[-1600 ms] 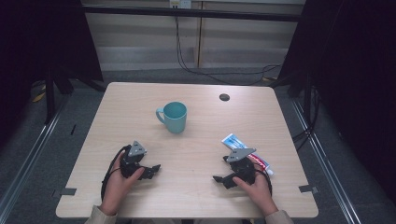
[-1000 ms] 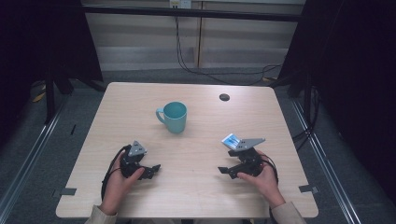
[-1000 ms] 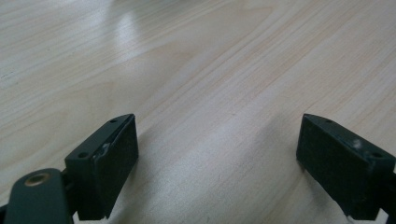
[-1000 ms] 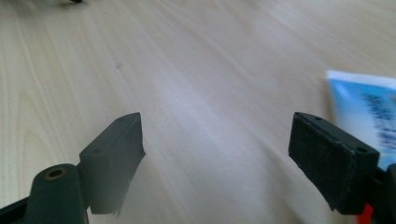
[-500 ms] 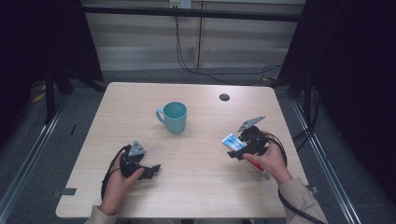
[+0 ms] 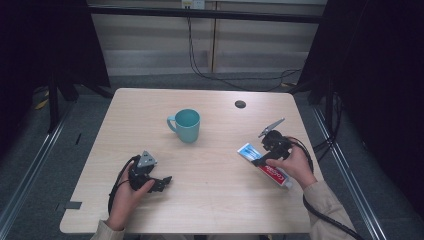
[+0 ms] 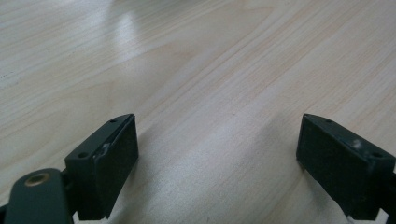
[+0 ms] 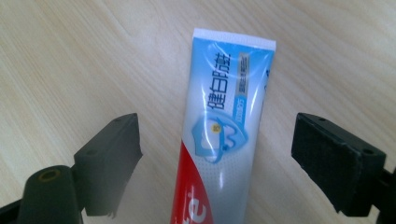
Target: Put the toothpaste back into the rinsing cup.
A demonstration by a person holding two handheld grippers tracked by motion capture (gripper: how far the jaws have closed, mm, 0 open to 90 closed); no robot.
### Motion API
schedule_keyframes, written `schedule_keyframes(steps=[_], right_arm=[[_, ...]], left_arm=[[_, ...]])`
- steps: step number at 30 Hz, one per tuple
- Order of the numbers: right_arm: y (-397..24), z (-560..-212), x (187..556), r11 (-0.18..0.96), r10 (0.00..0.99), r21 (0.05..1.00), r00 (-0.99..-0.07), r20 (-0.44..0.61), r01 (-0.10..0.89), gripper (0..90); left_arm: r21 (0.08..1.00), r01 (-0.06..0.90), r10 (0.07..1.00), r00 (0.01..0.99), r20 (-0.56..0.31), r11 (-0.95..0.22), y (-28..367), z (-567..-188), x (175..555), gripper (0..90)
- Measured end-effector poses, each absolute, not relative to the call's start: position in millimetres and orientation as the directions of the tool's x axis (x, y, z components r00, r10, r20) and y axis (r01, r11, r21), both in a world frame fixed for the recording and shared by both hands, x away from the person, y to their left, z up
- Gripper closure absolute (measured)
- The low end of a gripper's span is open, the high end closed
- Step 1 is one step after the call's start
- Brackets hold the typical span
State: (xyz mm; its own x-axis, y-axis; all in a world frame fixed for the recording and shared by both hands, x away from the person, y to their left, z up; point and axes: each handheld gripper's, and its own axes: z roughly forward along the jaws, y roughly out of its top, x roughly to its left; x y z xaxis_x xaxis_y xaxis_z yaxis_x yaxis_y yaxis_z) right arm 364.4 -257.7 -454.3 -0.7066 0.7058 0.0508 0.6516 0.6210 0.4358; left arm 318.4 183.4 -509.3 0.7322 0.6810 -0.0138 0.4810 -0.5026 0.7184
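So from the high view, there's a light wood desk (image 6: 215, 200) with a teal mug (image 6: 186, 125) standing upright near the middle, handle pointing left. A small dark round thing (image 6: 240, 104) sits toward the far edge, can't tell what it is. The left gripper (image 6: 159, 183) is low at the near-left of the desk, held in the person's left hand (image 6: 124, 195). The right gripper (image 6: 260, 161) is over at the right, right above a toothpaste tube (image 6: 266, 166) lying flat on the desk.

Left gripper view: the fingers (image 7: 106, 163) are spread wide with just bare wood grain between them.

Right gripper view: the fingers (image 8: 112, 158) are wide apart too, one on each side of the toothpaste tube (image 8: 224, 135), not touching it. The tube's flat crimped end points away from the camera, blue and white with a red band nearer the camera.
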Motion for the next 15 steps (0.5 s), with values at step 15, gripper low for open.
schedule_keyframes(steps=[15], right_arm=[[-267.2, -457.2, 359.0, 0.632, 0.717, 0.372, -0.696, 0.053, 0.68, 16.5]], left_arm=[[0.72, 0.482, 0.682, 0.731, -0.016, -0.499, 183.2, -509.5, 318.3, 12.5]])
